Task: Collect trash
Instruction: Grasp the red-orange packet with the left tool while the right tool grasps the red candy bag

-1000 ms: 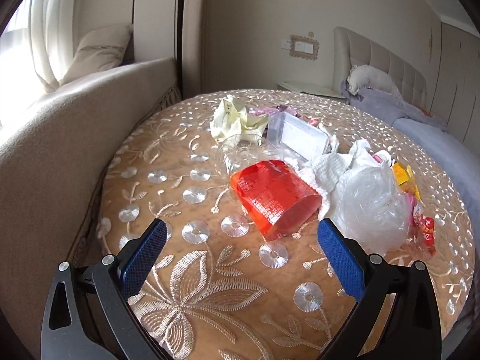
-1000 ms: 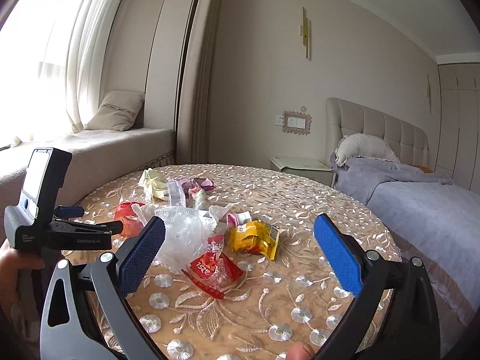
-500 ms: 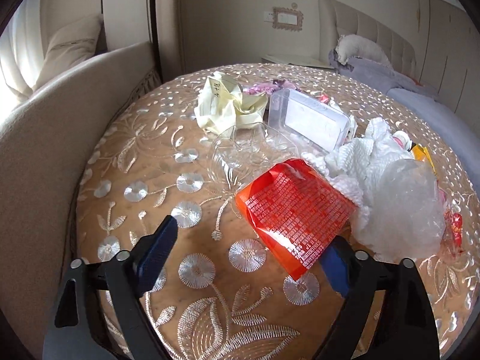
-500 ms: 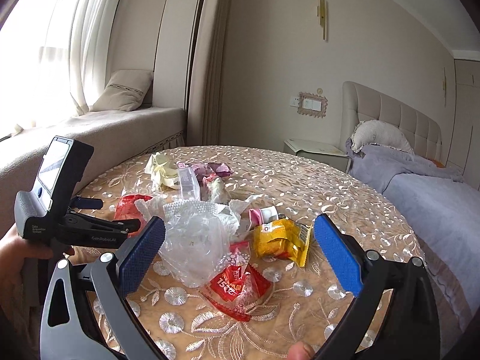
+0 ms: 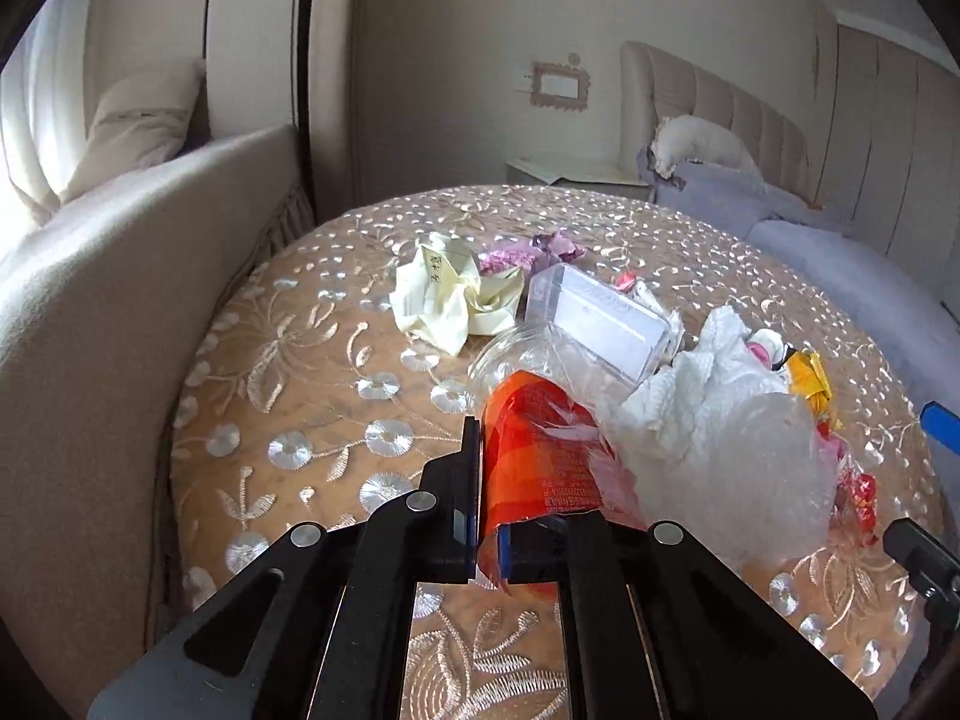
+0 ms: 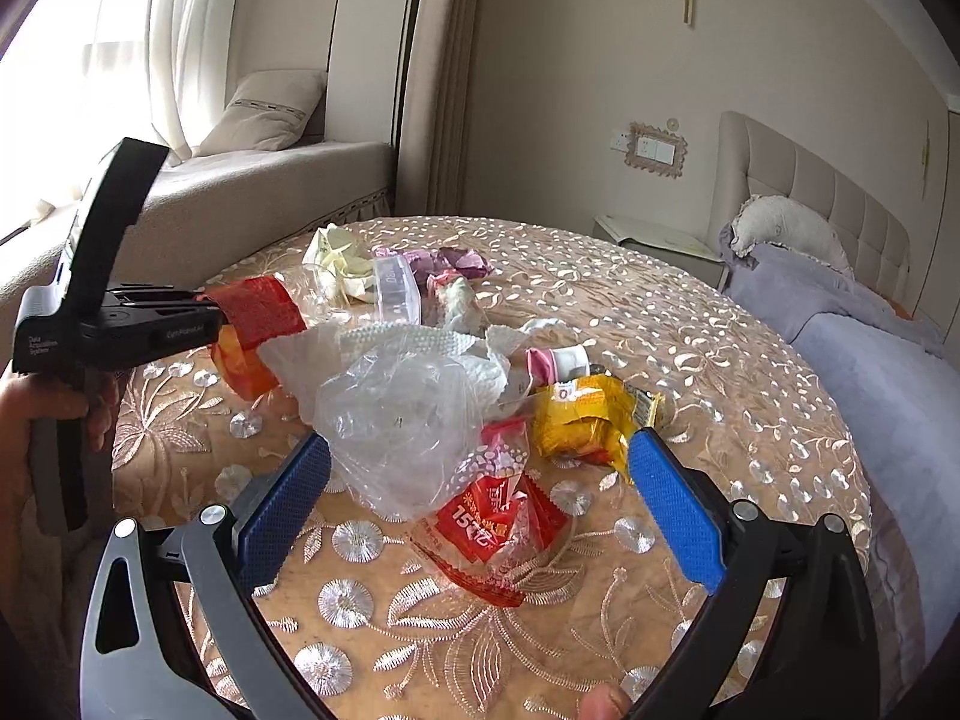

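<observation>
Trash lies in a heap on the round embroidered table (image 5: 312, 420). My left gripper (image 5: 489, 504) is shut on a red-orange wrapper (image 5: 540, 462), which also shows in the right wrist view (image 6: 252, 324), held a little above the cloth. My right gripper (image 6: 474, 510) is open, its blue pads astride a crumpled clear plastic bag (image 6: 402, 420) and a red snack wrapper (image 6: 498, 522). A yellow wrapper (image 6: 588, 420) lies just beyond the right pad. White tissue (image 5: 690, 396), a clear plastic box (image 5: 600, 318) and crumpled pale-yellow paper (image 5: 444, 294) lie farther back.
A beige window seat (image 5: 120, 276) with a cushion (image 5: 126, 126) borders the table on the left. A bed (image 6: 870, 360) with grey bedding stands to the right. A nightstand (image 6: 660, 240) sits behind the table. Purple wrappers (image 6: 450, 261) lie at the back of the heap.
My left gripper has closed on the red-orange wrapper and lifted it off the cloth. My right gripper has moved forward and down over the clear bag and red wrapper, still open.
</observation>
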